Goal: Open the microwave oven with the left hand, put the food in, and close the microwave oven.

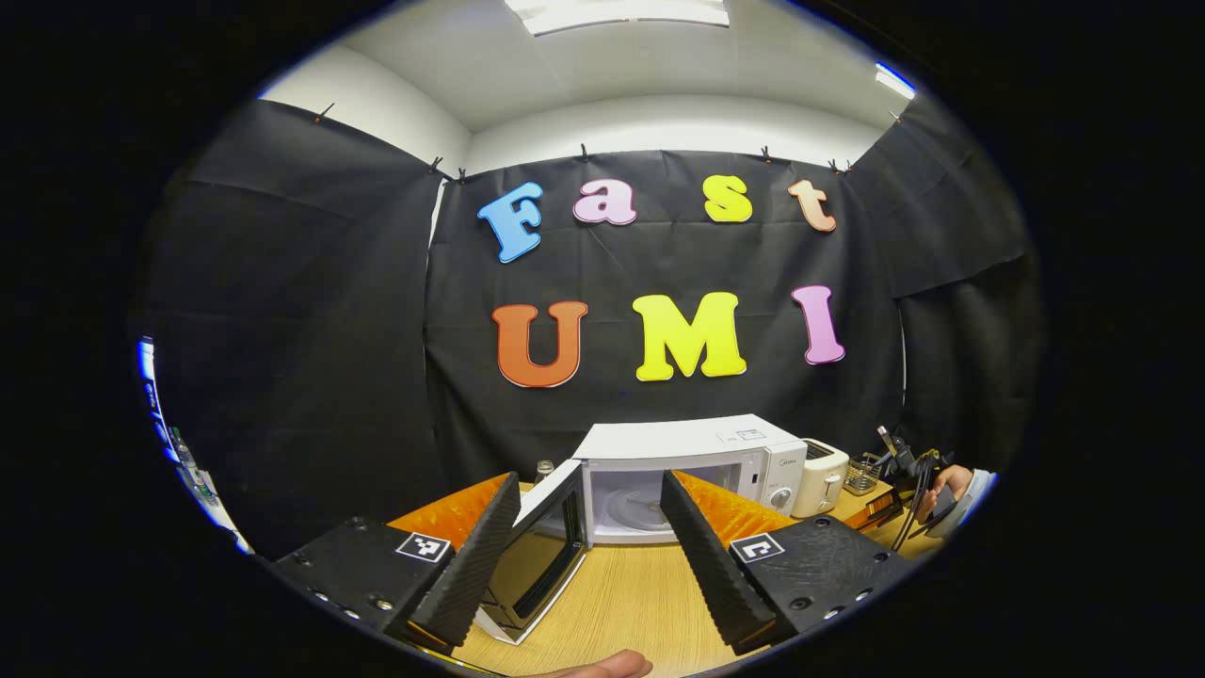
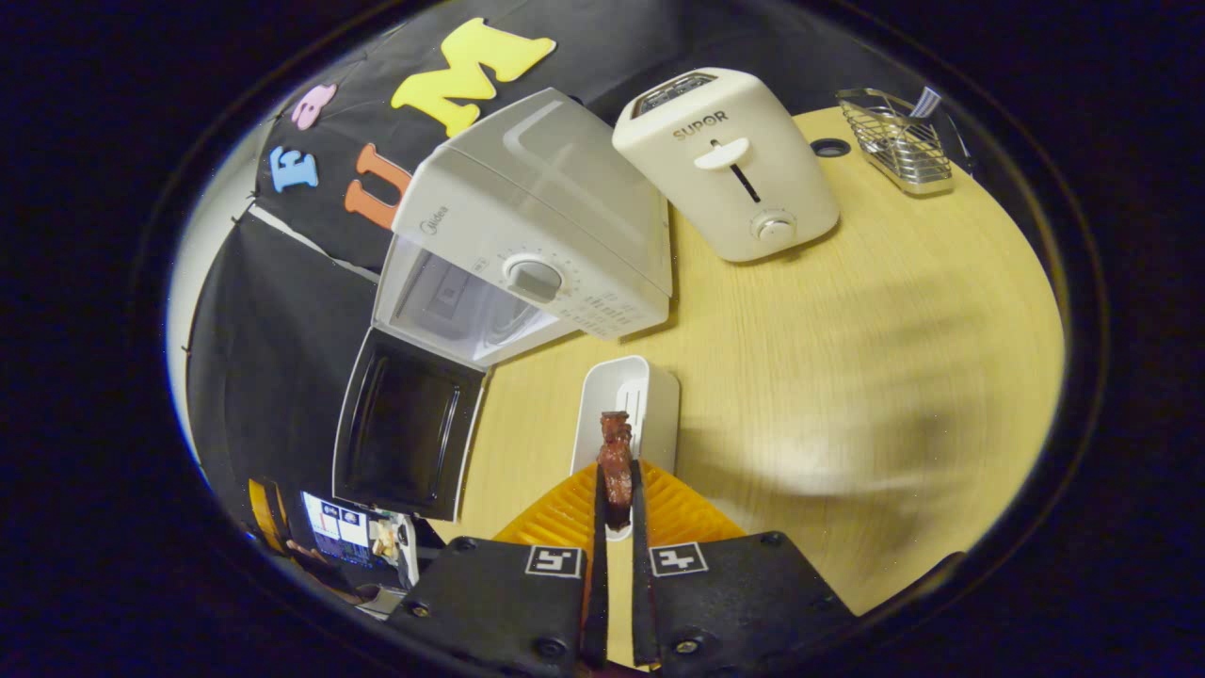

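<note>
A white microwave oven [image 1: 697, 461] stands on the wooden table with its door [image 1: 541, 551] swung wide open toward me; the glass turntable [image 1: 640, 508] shows inside. My left gripper [image 1: 588, 513] is open in front of the cavity, nothing between its fingers. In the right gripper view the microwave [image 2: 537, 235] and its open door [image 2: 405, 424] lie at upper left. My right gripper [image 2: 617, 485] is shut on a piece of dark reddish-brown food [image 2: 617, 461], held above a white oblong dish [image 2: 626, 405] on the table.
A cream toaster [image 2: 730, 160] stands right of the microwave, also in the left gripper view as the toaster [image 1: 821, 476]. A wire basket [image 2: 894, 137] sits at the table's far corner. A hand [image 1: 951, 490] holds the other gripper at far right.
</note>
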Demonstrator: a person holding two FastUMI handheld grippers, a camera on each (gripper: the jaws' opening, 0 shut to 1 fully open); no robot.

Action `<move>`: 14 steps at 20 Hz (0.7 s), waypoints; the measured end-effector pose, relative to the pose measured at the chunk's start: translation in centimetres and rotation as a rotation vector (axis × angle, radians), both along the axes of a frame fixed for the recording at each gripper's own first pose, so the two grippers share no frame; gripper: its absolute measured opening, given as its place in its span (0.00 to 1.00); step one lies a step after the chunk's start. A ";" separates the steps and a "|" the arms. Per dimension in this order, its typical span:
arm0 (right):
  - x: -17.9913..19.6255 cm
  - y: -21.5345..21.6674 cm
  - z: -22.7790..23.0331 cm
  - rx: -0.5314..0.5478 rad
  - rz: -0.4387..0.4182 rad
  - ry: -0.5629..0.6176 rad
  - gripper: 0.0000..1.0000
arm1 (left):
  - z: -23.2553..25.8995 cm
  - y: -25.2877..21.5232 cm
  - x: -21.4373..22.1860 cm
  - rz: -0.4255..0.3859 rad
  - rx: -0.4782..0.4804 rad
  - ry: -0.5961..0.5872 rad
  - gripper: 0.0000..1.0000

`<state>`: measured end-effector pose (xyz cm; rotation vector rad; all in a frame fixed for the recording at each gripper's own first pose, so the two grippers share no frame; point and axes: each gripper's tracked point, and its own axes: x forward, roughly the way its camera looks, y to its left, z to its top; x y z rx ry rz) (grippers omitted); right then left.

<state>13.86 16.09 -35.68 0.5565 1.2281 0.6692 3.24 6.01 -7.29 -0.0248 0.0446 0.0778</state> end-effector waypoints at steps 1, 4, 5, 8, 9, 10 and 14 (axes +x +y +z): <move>-0.4 -0.1 0.6 -0.001 -0.010 -0.017 0.13 | 0.0 0.3 -0.2 0.000 -0.002 0.000 0.92; -1.4 0.0 3.0 -0.005 -0.047 -0.098 0.13 | -0.2 1.2 -0.8 0.002 -0.004 -0.009 0.92; -1.9 0.4 3.9 0.007 -0.061 -0.126 0.13 | -0.2 1.4 -1.0 -0.004 -0.011 -0.011 0.92; -3.4 2.5 5.7 0.042 -0.110 -0.202 0.13 | -0.4 2.0 -1.5 -0.029 -0.041 -0.019 0.92; -3.9 3.5 6.1 0.048 -0.118 -0.226 0.13 | -0.6 2.2 -1.6 -0.036 -0.049 -0.021 0.92; -4.4 4.8 6.3 0.053 -0.120 -0.257 0.13 | -0.8 2.5 -1.7 -0.041 -0.055 -0.020 0.92; -5.1 10.8 6.0 0.067 -0.154 -0.341 0.13 | -1.4 4.0 -2.4 -0.054 -0.070 -0.017 0.92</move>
